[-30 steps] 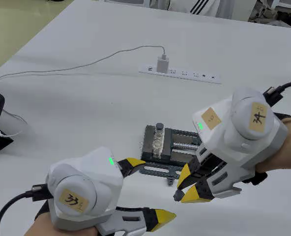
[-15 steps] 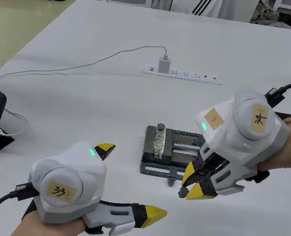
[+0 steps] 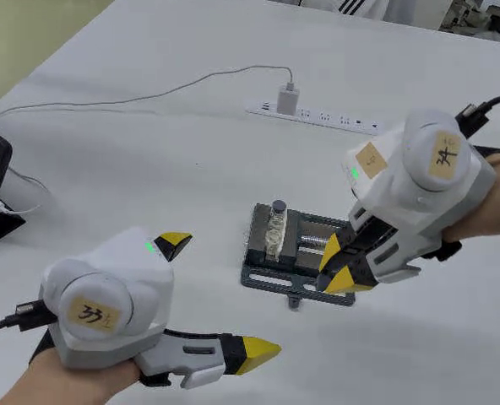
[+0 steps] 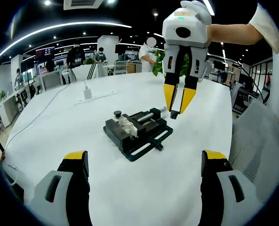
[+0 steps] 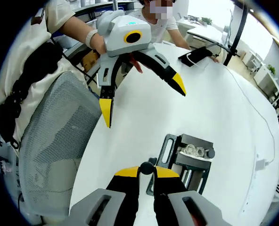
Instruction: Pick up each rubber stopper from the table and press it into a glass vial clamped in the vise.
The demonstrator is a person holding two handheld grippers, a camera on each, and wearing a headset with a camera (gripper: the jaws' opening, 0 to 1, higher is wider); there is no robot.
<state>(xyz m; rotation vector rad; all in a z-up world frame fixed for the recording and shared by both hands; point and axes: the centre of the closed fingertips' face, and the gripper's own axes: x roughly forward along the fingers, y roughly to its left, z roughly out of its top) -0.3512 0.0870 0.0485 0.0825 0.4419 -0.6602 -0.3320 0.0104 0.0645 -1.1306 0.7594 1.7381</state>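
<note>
Right gripper point(image 3: 334, 268) clenched on stopper point(image 5: 147, 168) beside vise point(image 3: 259, 274) edge — left gripper point(image 3: 218, 297) released, well apart.

Brightness: bright, even light over the white table point(image 3: 149, 169).
Source: long ceiling strips point(image 4: 59, 27) overhead.
Shadows: soft and faint, thin under the vise point(image 3: 258, 274).
Glare: the far room point(image 5: 210, 14) washes out white.
Distortion: both gripper views bow strongly at the edges.
Focus: head view crisp.

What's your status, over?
Left hand-held gripper open, empty. Right hand-held gripper shut on rubber stopper, just above the vise. Glass vial clamped, dark cap on its end. Nothing blocking.
</note>
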